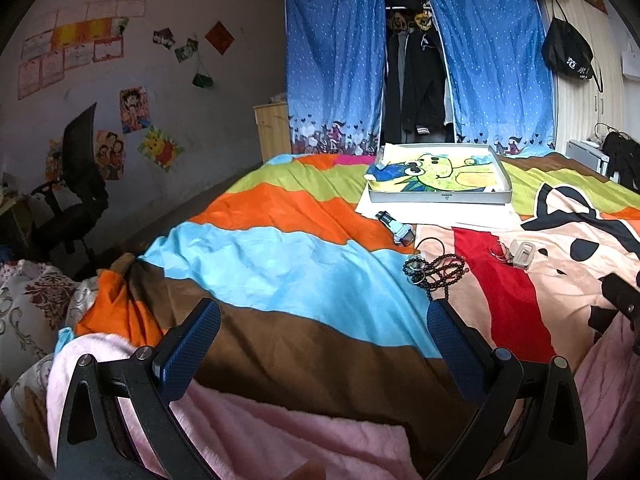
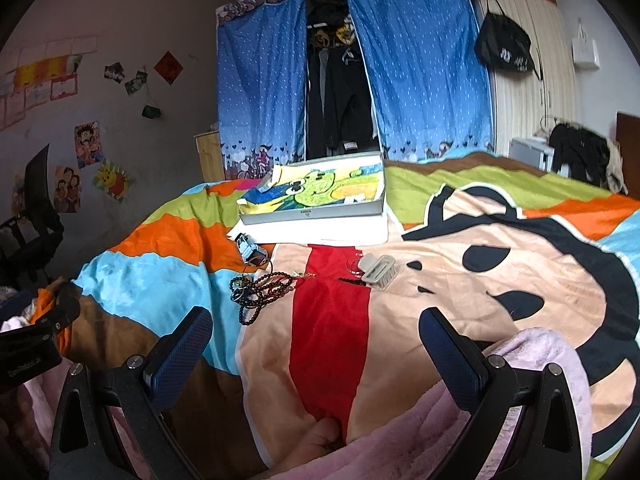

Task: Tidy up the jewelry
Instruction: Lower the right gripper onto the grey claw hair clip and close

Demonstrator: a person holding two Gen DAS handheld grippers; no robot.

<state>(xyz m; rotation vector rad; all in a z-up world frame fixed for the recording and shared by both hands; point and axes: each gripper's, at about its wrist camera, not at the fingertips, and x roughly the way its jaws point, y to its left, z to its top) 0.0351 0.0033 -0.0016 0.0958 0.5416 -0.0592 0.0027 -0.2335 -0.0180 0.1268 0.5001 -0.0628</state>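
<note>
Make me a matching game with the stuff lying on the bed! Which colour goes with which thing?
Things:
1. bead necklace
2. hair clip
3. watch
4. box

Colours:
a. beige
b. white rim, green cartoon picture inside
c. dark, nearly black
d. pale blue with a dark strap

Pairs: 1-c, 2-a, 3-d, 4-b
</note>
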